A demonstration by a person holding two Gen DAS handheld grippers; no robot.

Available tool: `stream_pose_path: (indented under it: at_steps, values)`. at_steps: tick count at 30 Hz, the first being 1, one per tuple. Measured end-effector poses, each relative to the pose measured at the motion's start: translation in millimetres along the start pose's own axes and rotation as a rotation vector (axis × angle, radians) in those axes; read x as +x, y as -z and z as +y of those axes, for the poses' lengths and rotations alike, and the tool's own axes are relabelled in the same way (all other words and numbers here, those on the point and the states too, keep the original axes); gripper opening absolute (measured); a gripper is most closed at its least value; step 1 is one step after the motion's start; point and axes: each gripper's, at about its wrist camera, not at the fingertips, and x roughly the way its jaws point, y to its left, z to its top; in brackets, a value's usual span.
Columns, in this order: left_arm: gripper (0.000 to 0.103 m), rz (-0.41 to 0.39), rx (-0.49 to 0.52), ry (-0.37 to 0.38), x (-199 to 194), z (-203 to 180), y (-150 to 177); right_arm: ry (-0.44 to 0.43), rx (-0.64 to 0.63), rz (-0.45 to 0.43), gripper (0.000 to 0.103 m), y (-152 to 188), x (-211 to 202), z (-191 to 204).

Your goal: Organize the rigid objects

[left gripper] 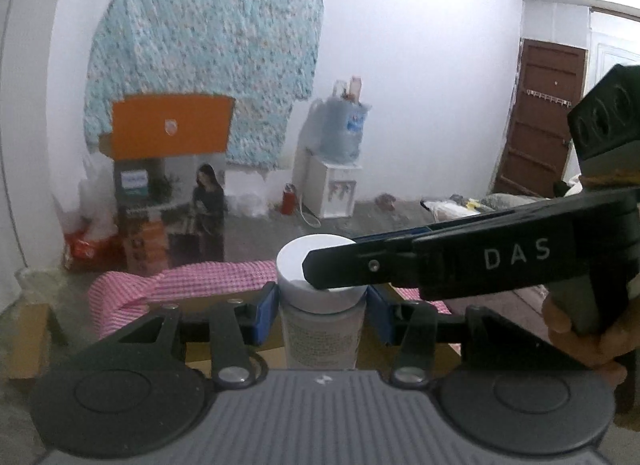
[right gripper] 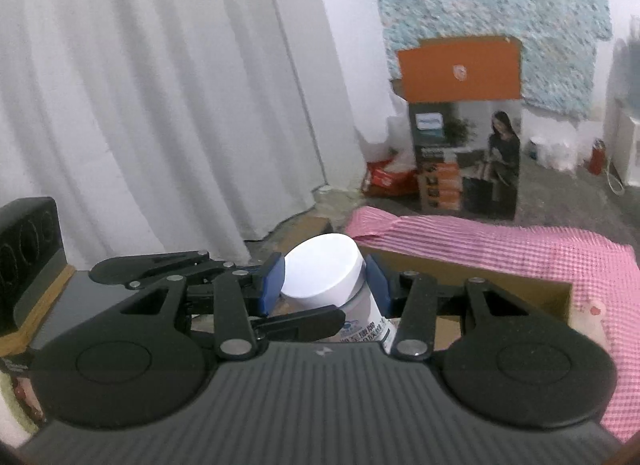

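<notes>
A white-capped bottle [left gripper: 320, 337] with a pale printed label stands upright between the blue pads of my left gripper [left gripper: 322, 305], which is shut on it just under the cap. My right gripper [left gripper: 332, 265] reaches in from the right, and one black finger lies across the cap. In the right wrist view the same bottle [right gripper: 324, 277] leans between the blue pads of my right gripper [right gripper: 325, 285], which press on its cap. There a finger [right gripper: 304, 321] of the left gripper crosses the bottle's body from the left. The bottle's base is hidden.
A pink checked cloth [right gripper: 520, 249] lies over an open cardboard box [right gripper: 460, 269] just ahead. Behind stand an orange-topped carton [left gripper: 172, 169], a water dispenser [left gripper: 336, 169], a white curtain [right gripper: 160, 105] and a brown door [left gripper: 540, 117]. A hand [left gripper: 580, 329] holds the right gripper's handle.
</notes>
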Motion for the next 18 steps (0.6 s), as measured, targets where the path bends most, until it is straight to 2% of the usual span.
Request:
stream_pose_path:
  at_steps: [10,18]
  values:
    - [0.050,0.181,-0.051,0.026,107,27,3,0.019,0.178,0.101,0.044,8,67,-100]
    - [0.050,0.282,-0.092,0.031,158,47,14,0.044,0.238,0.171,0.044,27,128,-143]
